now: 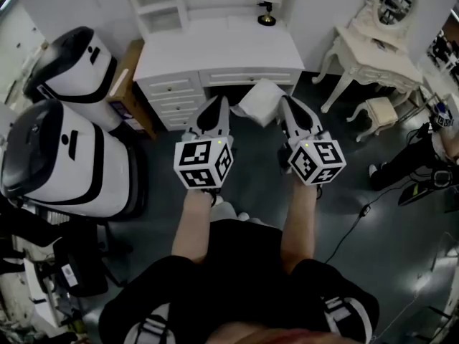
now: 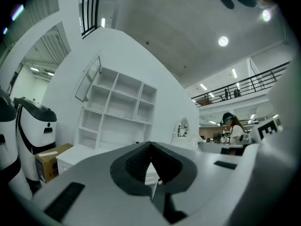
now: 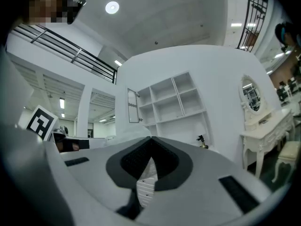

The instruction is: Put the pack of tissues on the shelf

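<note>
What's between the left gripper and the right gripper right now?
The pack of tissues, a white bundle, lies between the tips of the left gripper and the right gripper. The head view shows it.

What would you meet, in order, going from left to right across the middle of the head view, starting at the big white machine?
From the left: big white machine → left hand-held gripper → pack of tissues → right hand-held gripper → stool.
</note>
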A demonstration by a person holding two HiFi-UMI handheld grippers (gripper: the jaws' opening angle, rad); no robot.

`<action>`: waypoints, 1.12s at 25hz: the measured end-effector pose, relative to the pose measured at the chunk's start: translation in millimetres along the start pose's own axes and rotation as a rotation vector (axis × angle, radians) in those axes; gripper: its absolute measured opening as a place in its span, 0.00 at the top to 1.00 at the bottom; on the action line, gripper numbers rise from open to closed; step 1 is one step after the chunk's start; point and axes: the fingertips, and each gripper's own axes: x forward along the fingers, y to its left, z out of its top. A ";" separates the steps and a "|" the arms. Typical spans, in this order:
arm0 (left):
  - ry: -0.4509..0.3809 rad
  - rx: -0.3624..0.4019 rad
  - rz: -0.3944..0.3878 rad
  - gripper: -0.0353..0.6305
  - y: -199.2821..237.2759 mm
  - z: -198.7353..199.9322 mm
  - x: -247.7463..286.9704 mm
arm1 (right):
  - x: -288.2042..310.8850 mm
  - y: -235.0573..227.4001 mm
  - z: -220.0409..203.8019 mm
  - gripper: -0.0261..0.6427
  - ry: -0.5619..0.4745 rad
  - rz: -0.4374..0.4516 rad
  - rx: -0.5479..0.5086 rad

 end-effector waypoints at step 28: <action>0.102 0.001 0.117 0.93 92.8 -29.0 68.6 | 123.5 -30.5 -56.0 0.93 0.076 0.062 0.131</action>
